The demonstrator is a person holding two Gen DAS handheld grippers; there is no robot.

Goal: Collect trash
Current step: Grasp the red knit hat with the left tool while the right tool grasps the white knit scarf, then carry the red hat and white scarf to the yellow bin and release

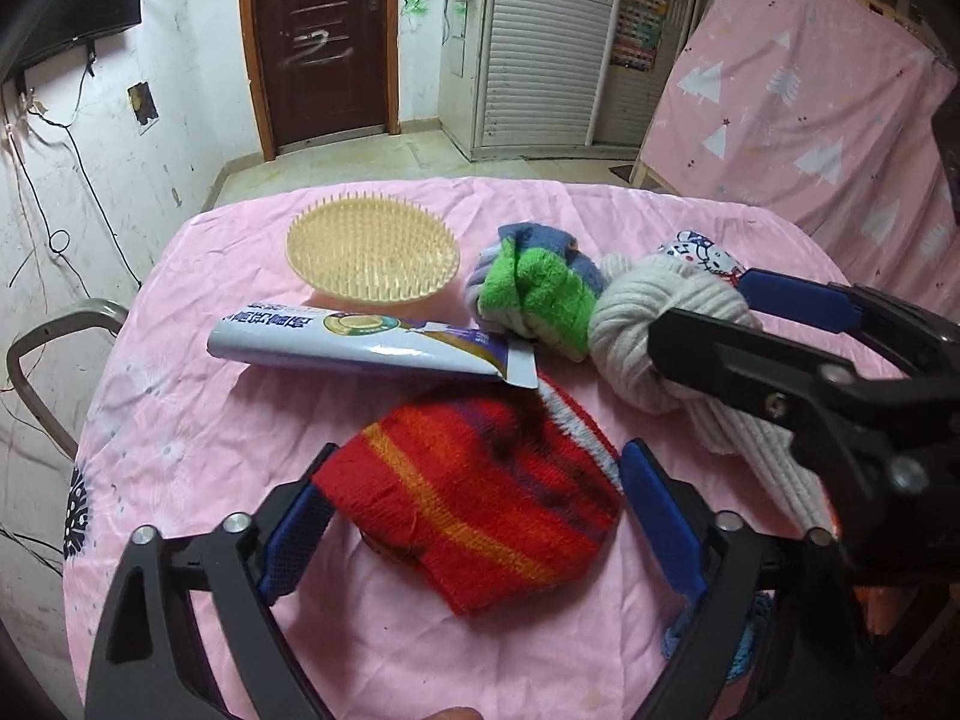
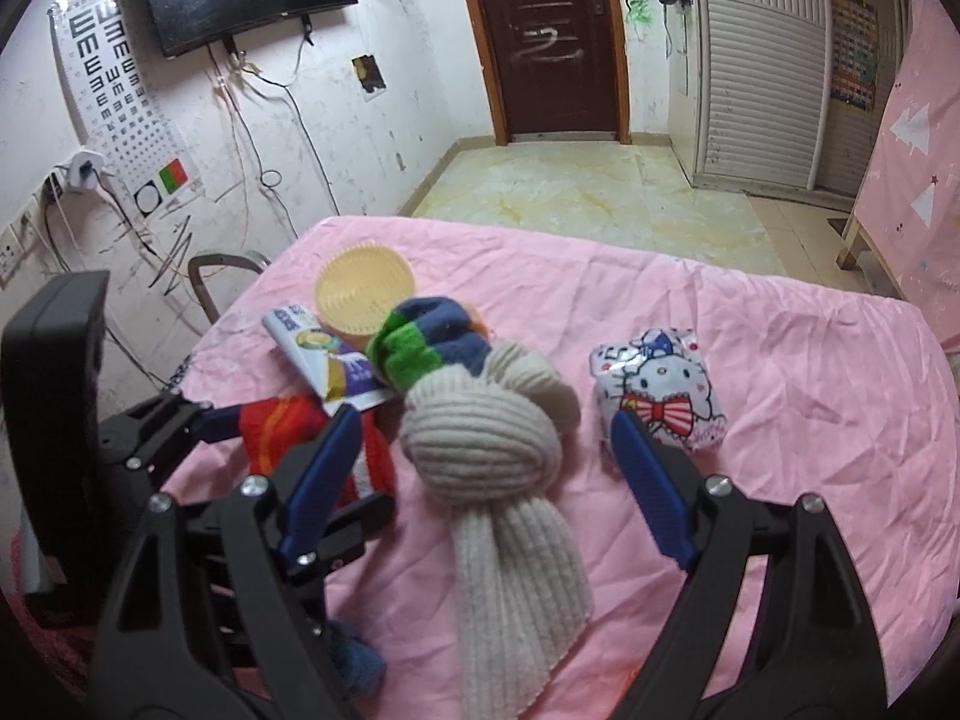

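On the pink table lie a squeezed toothpaste tube and a Hello Kitty wrapper packet. My left gripper is open, its blue pads on either side of a red striped knit sock. My right gripper is open around a knotted cream knit sock, with the packet just beyond its right finger. The right gripper also shows in the left wrist view.
A yellow spiked brush and a green-and-blue sock bundle lie behind. A blue knit item lies at the near edge. A metal chair frame stands left of the table.
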